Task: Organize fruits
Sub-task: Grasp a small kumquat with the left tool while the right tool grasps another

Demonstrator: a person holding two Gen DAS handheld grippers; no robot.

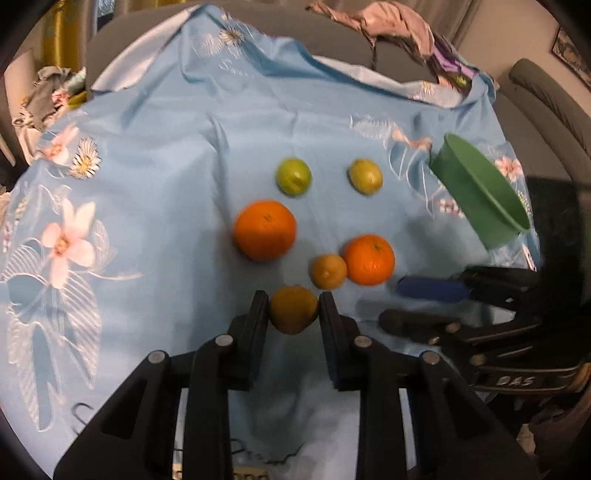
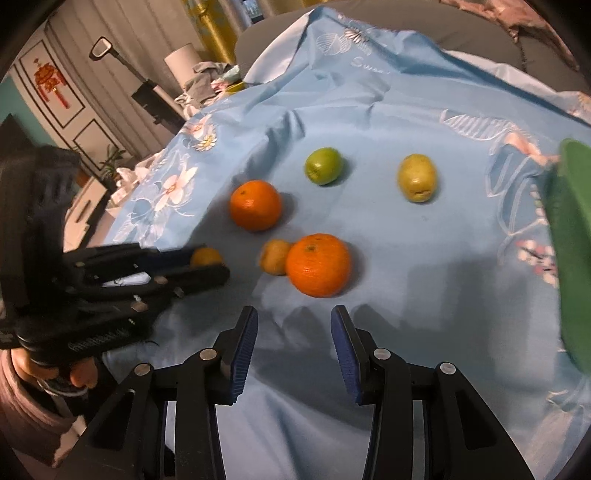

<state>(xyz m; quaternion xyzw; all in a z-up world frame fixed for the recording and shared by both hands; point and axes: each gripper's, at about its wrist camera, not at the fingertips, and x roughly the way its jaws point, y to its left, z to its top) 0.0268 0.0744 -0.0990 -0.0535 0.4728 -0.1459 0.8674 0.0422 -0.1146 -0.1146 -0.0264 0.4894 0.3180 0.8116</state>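
Observation:
My left gripper is shut on a small yellow-orange fruit, low over the blue flowered cloth. In the right wrist view the same fruit shows between the left gripper's fingers. Beyond it lie a big orange, a second orange touching another small yellow-orange fruit, a green fruit and a yellow-green fruit. My right gripper stands open with nothing between its fingers, just short of the near orange.
A green bowl sits tilted at the cloth's right edge, filling the right wrist view's right side. Crumpled clothes lie on the grey sofa behind. A person's hand holds the left gripper.

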